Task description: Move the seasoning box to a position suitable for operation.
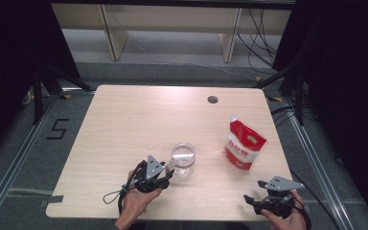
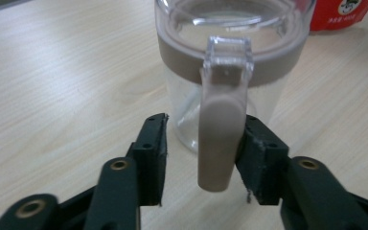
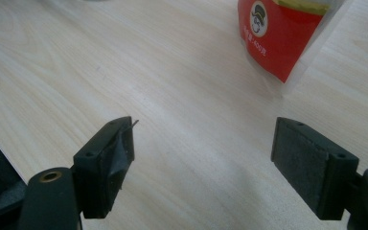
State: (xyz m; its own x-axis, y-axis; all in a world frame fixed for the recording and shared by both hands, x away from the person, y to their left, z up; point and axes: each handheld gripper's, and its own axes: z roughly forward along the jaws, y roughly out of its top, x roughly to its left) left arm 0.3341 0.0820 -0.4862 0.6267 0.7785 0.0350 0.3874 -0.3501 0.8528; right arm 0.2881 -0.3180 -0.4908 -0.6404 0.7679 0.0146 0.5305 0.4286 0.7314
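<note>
Table: light wood tabletop (image 1: 124,124), dark floor around.
Left gripper (image 1: 166,178): jaws apart around the jar's taupe clasp (image 2: 216,139), one pad touching it.
Jar (image 1: 182,160): clear, upright, near the front edge.
Pouch (image 1: 244,143): red-white, right of jar.
Right gripper (image 1: 251,201): jaws wide apart, nothing between.

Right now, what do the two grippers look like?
Both are black. The left gripper and the right gripper each carry a grey three-cornered plate on top. Black cable loops from the left one. The jaws are black blocks with brass-coloured rivets at the joints.
</note>
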